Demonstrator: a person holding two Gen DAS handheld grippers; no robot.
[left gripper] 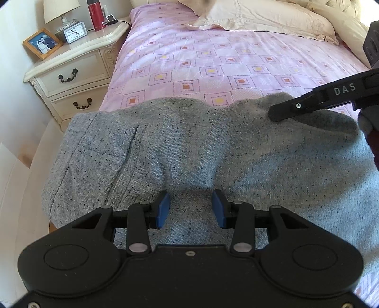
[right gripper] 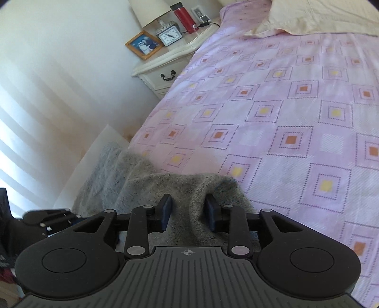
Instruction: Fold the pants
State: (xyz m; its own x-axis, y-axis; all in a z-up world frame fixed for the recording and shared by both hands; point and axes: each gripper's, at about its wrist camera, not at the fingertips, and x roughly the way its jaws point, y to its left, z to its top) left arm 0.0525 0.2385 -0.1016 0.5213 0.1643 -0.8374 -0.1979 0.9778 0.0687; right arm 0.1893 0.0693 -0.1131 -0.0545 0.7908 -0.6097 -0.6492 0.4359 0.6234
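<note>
On pink patterned bed (left gripper: 213, 59): speckled grey woven pants (left gripper: 189, 147) bunched, half-folded. Left gripper (left gripper: 191, 208) jaws parted, empty; right gripper (right gripper: 188, 210) loosely astride fabric ridge.

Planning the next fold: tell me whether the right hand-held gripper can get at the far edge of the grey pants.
Probably yes: the right hand-held gripper already straddles a ridge of the grey pants at that edge, and nothing lies between them.

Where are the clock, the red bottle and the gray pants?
clock (left gripper: 75, 32): left wrist view, on its white face.
red bottle (left gripper: 96, 16): left wrist view, middle of its body.
gray pants (left gripper: 189, 147): left wrist view, on the flat cloth in the middle.
</note>
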